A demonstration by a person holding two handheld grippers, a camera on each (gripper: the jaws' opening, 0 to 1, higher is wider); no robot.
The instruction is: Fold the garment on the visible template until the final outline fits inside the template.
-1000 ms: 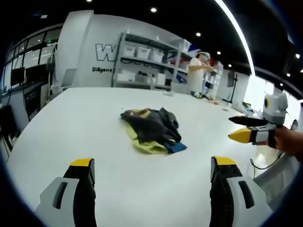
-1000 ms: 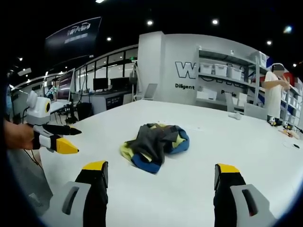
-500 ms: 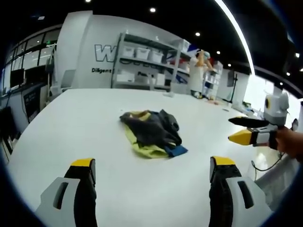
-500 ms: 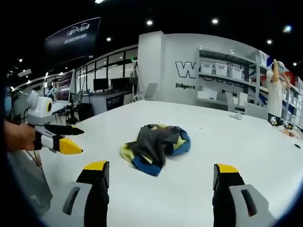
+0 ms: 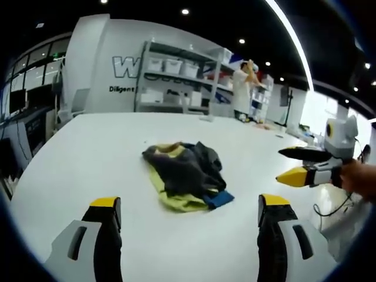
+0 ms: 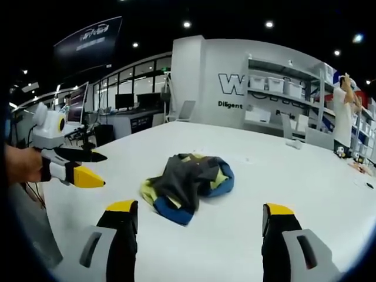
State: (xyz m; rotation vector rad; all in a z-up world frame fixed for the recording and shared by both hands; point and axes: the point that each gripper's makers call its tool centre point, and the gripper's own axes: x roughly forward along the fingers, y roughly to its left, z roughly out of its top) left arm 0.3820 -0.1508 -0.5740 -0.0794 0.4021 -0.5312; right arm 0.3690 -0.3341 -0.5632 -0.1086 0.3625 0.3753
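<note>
A crumpled garment [image 5: 185, 173], dark grey with yellow-green and blue parts, lies in a heap in the middle of a big white table [image 5: 88, 153]. It also lies ahead in the right gripper view, the garment [image 6: 187, 185] showing a blue hem near me. My left gripper [image 5: 189, 220] is open, short of the heap, with nothing between its jaws. My right gripper [image 6: 197, 226] is open too, near the table's edge. Each gripper enters the other's view: the right gripper [image 5: 296, 166] from the right, the left gripper [image 6: 82, 167] from the left, both held by a hand. I see no template outline on the table.
Shelves with white bins [image 5: 176, 73] stand behind the table against a white wall with lettering. A person [image 5: 242, 88] stands by the shelves with arms raised. Desks with monitors [image 6: 126, 108] line the far left in the right gripper view. Small items lie at the table's far end.
Both cameras have moved slightly closer to the garment. The garment itself lies as before. The person at the shelves has raised their arms.
</note>
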